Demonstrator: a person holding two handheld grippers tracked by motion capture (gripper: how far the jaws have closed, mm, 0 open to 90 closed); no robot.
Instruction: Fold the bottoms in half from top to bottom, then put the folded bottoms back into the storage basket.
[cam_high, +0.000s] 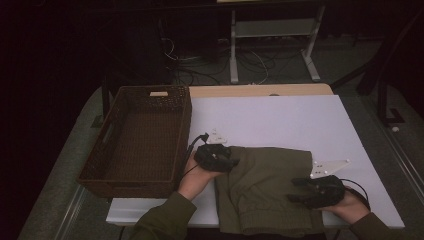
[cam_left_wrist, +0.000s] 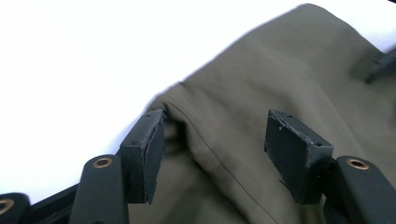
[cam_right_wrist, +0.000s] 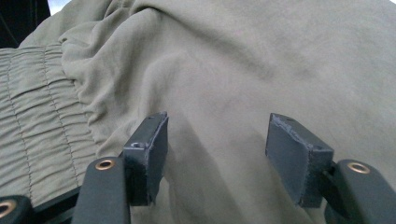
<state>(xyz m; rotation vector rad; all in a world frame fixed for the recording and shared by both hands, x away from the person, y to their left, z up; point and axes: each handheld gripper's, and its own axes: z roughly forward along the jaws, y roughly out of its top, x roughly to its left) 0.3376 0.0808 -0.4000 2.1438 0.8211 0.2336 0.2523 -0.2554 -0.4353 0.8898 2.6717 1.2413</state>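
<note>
I hold a tool in each hand over a folded olive-green garment that lies on the white counter. My left tool sits at the garment's left edge, near its far corner, and its jaws point across the cloth toward my right tool. In the left gripper view its jaws stand moderately apart with nothing pinched between them. The left pad hangs just over the edge of the cloth where a small fold rises, and the right pad is above plain fabric. White counter lies beyond and to the left of that tool.

My right tool is over the garment's right part, nearer to me, with its jaws pointing left across the cloth. In the right gripper view those jaws are also moderately apart and grip nothing. Smooth fabric spreads under and ahead of them, and a gathered, ribbed band of the garment lies off to the left of the left pad. I cannot tell whether the pads touch the cloth.

A dark woven basket stands on the counter just to the left of my left tool, apart from the garment.
</note>
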